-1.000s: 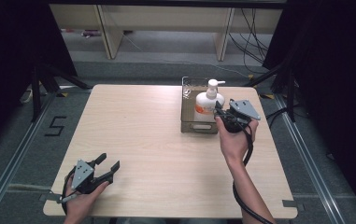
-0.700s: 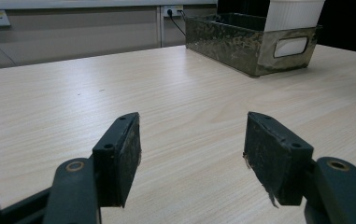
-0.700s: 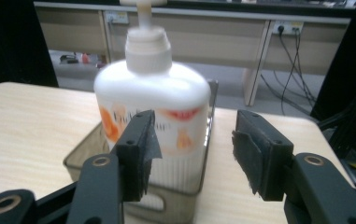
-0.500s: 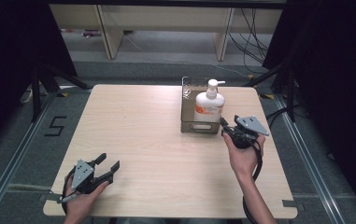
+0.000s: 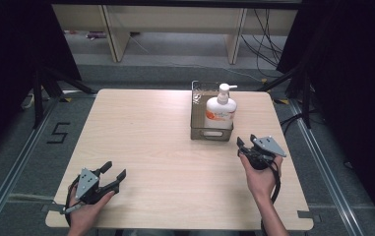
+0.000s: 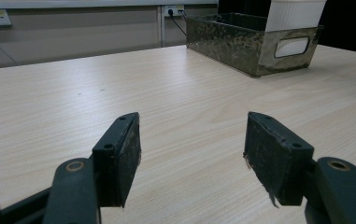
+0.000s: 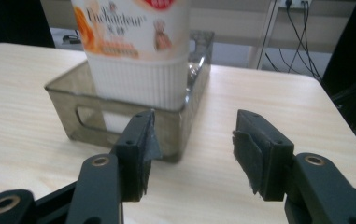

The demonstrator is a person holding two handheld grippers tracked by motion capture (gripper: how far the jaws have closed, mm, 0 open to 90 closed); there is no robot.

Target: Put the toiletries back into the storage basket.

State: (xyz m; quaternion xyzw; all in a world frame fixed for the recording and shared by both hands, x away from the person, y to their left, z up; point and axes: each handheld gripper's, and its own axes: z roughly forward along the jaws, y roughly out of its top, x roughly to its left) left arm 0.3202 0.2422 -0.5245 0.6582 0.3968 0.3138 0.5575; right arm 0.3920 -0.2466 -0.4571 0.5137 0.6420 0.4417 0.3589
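A: Report the surface.

B: The counter (image 5: 155, 147) is pale wood-grain laminate, squarish with rounded corners. It carries a dark translucent bin (image 5: 211, 129) toward the far right, and a white pump bottle (image 5: 220, 109) with an orange label stands upright inside the bin at its near end.

A: Gripper status?

B: The right gripper (image 5: 246, 145) sits just in front of the bin's near right corner, jaws spread with nothing between them (they have just widened slightly). The left gripper (image 5: 114, 171) rests low at the near left corner, jaws likewise spread and empty, well apart from the bin.

A: The room?

B: Grey floor with a taped figure "5" (image 5: 58, 132) to the left, dark curtains (image 5: 8, 59) on both sides, light shelving (image 5: 170, 24) beyond, cables (image 5: 266, 29) trailing at far right.
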